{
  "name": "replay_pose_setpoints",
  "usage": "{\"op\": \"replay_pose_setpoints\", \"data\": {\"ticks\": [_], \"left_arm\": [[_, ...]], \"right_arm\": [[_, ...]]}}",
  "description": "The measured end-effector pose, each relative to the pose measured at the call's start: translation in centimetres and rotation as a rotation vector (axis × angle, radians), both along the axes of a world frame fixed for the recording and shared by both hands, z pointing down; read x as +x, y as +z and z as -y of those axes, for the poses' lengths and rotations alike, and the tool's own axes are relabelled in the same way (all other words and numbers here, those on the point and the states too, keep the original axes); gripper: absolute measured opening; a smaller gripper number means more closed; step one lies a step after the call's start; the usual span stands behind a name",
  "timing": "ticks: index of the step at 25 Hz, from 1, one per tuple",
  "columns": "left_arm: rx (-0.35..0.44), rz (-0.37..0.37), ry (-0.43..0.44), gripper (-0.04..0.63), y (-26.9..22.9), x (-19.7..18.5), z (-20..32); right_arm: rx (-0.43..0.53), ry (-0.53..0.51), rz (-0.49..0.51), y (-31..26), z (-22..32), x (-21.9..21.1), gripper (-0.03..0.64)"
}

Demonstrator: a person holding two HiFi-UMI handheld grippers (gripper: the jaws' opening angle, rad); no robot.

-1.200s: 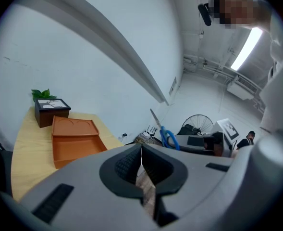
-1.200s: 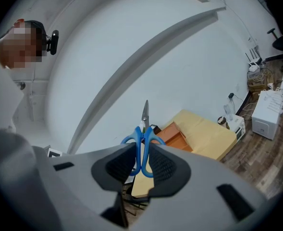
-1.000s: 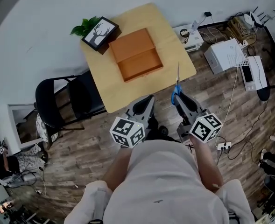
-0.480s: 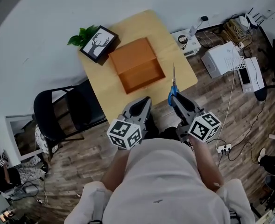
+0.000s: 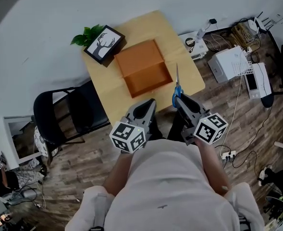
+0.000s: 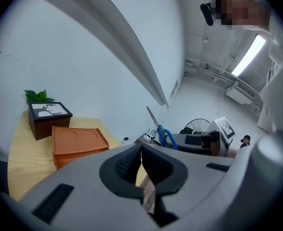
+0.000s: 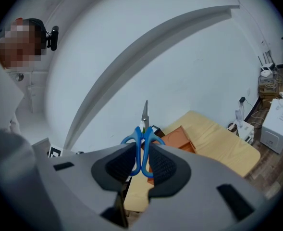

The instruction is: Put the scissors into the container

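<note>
Blue-handled scissors (image 5: 176, 87) stick out of my right gripper (image 5: 178, 99), blades pointing away over the near right part of the table. The right gripper view shows the jaws shut on the blue handles of the scissors (image 7: 142, 138), blades up. An orange container (image 5: 142, 68) with an open lower compartment sits in the middle of the light wooden table (image 5: 182, 49); it also shows as the orange container (image 6: 76, 143) and the orange container (image 7: 177, 141). My left gripper (image 5: 142, 110) hovers at the table's near edge, jaws shut with nothing between them.
A dark box with a deer picture (image 5: 104, 43) and a green plant (image 5: 86, 34) stand at the table's far left corner. A black folding chair (image 5: 64, 112) is left of the table. Cables, a white box (image 5: 232, 57) and devices lie on the wood floor at right.
The right gripper with the scissors has drifted slightly left and farther, toward the container. The left gripper has barely moved.
</note>
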State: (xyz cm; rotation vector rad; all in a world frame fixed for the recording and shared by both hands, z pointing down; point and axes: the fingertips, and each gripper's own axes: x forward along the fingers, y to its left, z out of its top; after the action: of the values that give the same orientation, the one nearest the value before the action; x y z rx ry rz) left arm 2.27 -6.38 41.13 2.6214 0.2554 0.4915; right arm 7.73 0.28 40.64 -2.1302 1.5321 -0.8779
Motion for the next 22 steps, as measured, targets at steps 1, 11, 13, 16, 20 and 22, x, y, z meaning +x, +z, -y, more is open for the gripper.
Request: {"op": "replay_pose_setpoints", "data": {"ticks": [1,11,13,16,20,22], "left_arm": [[0.002,0.000,-0.008,0.008,-0.1,0.1,0.2],[0.004,0.020,-0.194,0.008,-0.2,1.3,3.0],[0.002,0.022,-0.241,0.008,-0.2,1.4,3.4],[0.003,0.019,-0.316,0.008,-0.4,1.9,4.2],[0.012,0.016,-0.413,0.008,-0.8,2.7,4.9],[0.016,0.017,-0.461,0.008,-0.8,3.0,5.0]], "right_arm": [[0.003,-0.009,0.000,-0.2,0.3,0.3,0.083],[-0.001,-0.201,-0.007,-0.1,4.6,3.7,0.083],[-0.009,-0.255,-0.018,-0.1,5.5,4.1,0.083],[-0.011,-0.339,-0.032,-0.3,6.9,4.9,0.083],[-0.029,-0.455,-0.071,0.0,8.4,6.1,0.083],[-0.037,-0.512,-0.095,0.1,9.0,6.6,0.083]]}}
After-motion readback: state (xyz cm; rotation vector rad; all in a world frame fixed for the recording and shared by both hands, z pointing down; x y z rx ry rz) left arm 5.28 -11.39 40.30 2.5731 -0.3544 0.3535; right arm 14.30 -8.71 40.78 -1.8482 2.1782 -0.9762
